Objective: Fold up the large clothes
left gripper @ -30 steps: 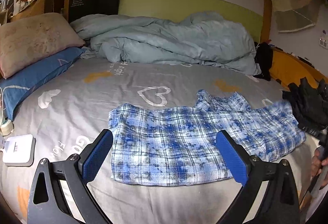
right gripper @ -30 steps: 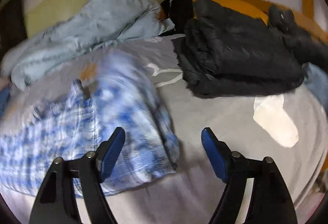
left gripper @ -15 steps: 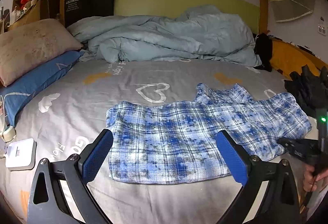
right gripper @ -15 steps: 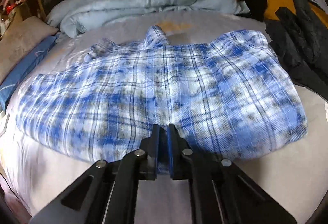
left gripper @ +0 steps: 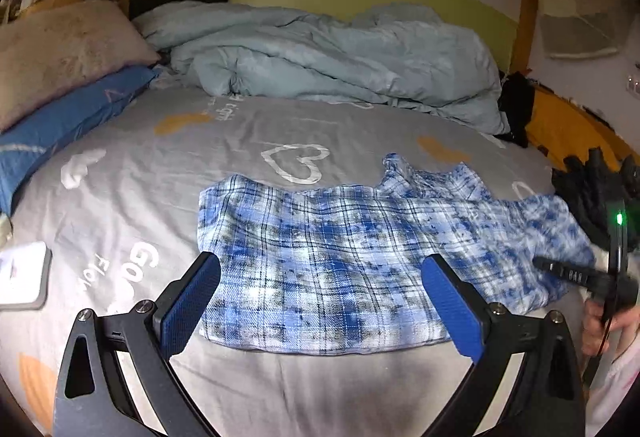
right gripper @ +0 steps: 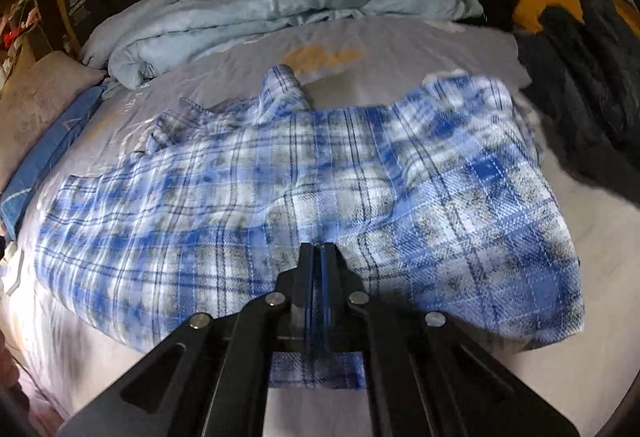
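A blue and white plaid shirt (left gripper: 340,261) lies spread on the grey bed sheet (left gripper: 200,165); it also fills the right wrist view (right gripper: 280,189). My left gripper (left gripper: 320,301) is open and empty, hovering over the shirt's near edge. My right gripper (right gripper: 318,261) is shut on the shirt's near edge, and the cloth around it is lifted and blurred. In the left wrist view the right gripper (left gripper: 576,273) shows at the shirt's right end.
A crumpled pale blue duvet (left gripper: 340,57) lies along the back of the bed. Beige and blue pillows (left gripper: 60,85) sit at left. Dark clothes (right gripper: 580,85) and a yellow item are piled at right. A white device (left gripper: 20,273) lies at the left edge.
My right gripper swung from the dark clothes to the shirt, shut on its near edge and is lifting it. My left gripper stayed open, moving a little closer.
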`<action>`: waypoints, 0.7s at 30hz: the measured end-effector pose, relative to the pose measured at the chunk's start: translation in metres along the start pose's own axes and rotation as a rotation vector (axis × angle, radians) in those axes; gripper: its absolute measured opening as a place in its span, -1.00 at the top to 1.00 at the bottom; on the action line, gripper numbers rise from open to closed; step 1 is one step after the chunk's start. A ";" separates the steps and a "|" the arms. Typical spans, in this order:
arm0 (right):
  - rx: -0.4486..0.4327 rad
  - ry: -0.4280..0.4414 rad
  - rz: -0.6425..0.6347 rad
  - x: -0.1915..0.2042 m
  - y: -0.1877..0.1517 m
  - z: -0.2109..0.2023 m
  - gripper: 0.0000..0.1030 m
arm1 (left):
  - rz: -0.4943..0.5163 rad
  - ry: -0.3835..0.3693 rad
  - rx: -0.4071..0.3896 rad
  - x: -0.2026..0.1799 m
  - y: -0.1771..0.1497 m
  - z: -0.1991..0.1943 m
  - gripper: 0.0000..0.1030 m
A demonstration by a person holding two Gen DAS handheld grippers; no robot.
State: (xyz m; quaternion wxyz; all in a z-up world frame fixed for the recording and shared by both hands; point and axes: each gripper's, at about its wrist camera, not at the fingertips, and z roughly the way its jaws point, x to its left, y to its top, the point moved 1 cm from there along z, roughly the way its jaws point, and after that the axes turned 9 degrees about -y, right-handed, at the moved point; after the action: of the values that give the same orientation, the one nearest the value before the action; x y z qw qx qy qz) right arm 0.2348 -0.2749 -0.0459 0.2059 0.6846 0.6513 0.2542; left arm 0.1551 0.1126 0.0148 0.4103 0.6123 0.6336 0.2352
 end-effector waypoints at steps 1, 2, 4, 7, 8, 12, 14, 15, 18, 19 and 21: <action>-0.001 0.010 -0.003 -0.004 -0.006 -0.004 0.98 | -0.014 -0.007 0.000 0.002 0.001 -0.001 -0.94; -0.002 0.012 -0.023 -0.006 -0.013 -0.009 0.98 | -0.020 -0.011 -0.003 0.003 0.001 -0.003 -0.94; 0.005 0.011 -0.053 -0.012 -0.028 -0.018 0.98 | -0.009 0.005 -0.017 0.002 0.002 -0.006 -0.94; 0.025 0.089 0.040 -0.028 -0.037 -0.035 0.67 | 0.031 0.041 -0.051 -0.004 0.003 -0.012 -0.94; 0.021 0.127 0.108 -0.037 -0.037 -0.041 0.36 | 0.037 0.050 -0.066 -0.005 0.003 -0.015 -0.94; -0.056 0.106 0.186 -0.049 -0.037 -0.054 -0.06 | 0.046 0.032 -0.086 -0.006 0.005 -0.021 -0.94; -0.074 0.047 0.238 -0.054 -0.037 -0.052 -0.29 | 0.041 0.028 -0.084 -0.005 0.006 -0.021 -0.94; -0.077 0.026 0.290 -0.058 -0.039 -0.051 -0.29 | 0.040 0.027 -0.081 -0.005 0.006 -0.021 -0.94; -0.077 -0.058 0.429 -0.075 -0.046 -0.046 -0.30 | 0.032 0.026 -0.080 -0.004 0.007 -0.020 -0.94; -0.073 -0.078 0.483 -0.081 -0.049 -0.044 -0.30 | 0.030 0.023 -0.078 -0.004 0.007 -0.020 -0.94; -0.047 -0.029 0.541 -0.090 -0.050 -0.034 -0.31 | 0.028 0.018 -0.077 -0.003 0.007 -0.019 -0.94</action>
State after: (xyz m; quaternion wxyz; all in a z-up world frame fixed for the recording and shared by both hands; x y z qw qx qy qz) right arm 0.1723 -0.3631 -0.0570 0.1556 0.8325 0.4354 0.3050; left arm 0.1431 0.1143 0.0314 0.4244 0.6027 0.6192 0.2705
